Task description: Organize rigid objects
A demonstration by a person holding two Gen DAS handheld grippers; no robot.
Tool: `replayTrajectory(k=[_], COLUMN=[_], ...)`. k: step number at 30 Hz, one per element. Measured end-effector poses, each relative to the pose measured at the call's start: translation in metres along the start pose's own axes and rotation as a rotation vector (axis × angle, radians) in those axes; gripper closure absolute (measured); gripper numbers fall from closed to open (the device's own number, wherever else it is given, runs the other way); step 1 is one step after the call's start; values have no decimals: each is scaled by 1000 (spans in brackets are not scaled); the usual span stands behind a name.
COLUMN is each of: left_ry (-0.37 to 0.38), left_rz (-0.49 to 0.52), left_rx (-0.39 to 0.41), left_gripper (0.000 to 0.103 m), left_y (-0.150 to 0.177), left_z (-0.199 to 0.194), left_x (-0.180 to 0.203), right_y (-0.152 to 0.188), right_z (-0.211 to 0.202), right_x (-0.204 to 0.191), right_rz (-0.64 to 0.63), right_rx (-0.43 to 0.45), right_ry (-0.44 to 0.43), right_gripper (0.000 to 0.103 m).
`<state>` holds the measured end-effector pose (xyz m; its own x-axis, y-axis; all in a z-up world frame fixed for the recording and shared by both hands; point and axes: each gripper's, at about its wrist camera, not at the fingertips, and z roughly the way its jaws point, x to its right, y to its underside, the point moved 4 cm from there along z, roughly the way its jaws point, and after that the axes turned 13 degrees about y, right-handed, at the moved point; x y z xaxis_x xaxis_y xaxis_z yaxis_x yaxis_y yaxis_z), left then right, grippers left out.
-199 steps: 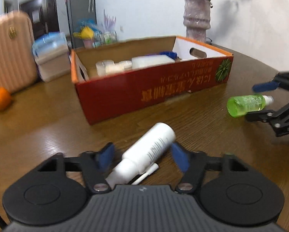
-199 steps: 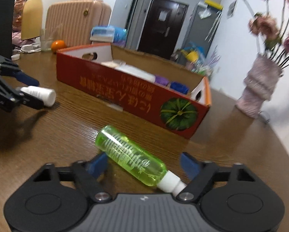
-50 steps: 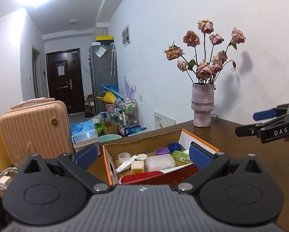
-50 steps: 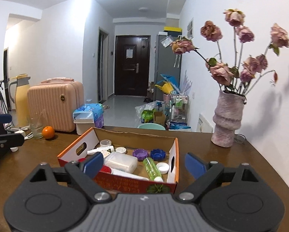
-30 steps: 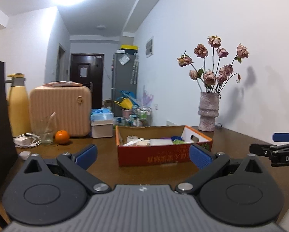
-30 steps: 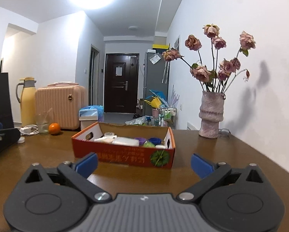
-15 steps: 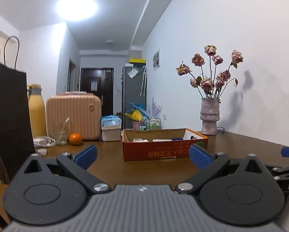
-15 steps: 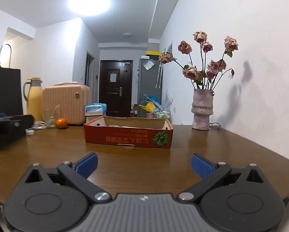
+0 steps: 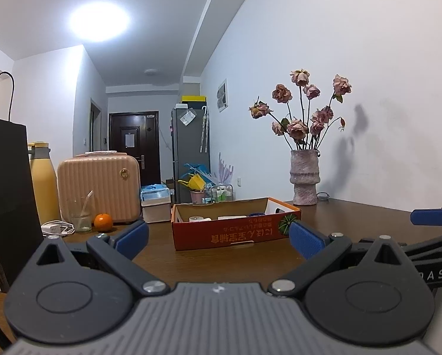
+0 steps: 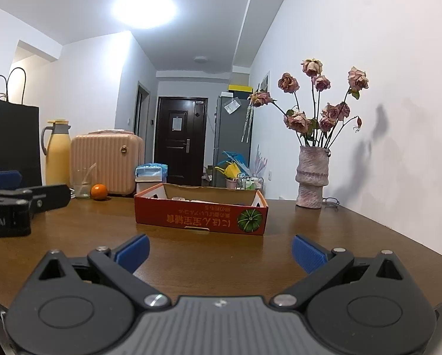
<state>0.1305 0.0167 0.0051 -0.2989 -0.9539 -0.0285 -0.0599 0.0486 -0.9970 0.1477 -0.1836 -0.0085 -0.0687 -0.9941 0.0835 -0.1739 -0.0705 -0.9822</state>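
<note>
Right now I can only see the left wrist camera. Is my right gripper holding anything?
Observer: No. The right wrist view shows the right gripper with its jaws wide apart and only bare table between them.
Operator: Does the yellow jug have a handle? The black bag hides its side.
Observer: Yes. From the right wrist, a grey handle curves off the jug's left side.
Operator: What does my left gripper look like from there?
Observer: It shows side-on at the left edge, with white lettering on its black body.
</note>
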Motion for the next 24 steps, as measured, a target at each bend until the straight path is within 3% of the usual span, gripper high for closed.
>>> replayTrajectory(k=[24], left_ry=[2], left_rz=[-6], left_rx=[6], left_gripper=[0], left_y=[-1], left_z=[-6], left_x=[-3], right_y=[-3], right_z=[3], right_x=[0], right_rz=[17], right_rx=[17], right_ry=[10], right_gripper=[0])
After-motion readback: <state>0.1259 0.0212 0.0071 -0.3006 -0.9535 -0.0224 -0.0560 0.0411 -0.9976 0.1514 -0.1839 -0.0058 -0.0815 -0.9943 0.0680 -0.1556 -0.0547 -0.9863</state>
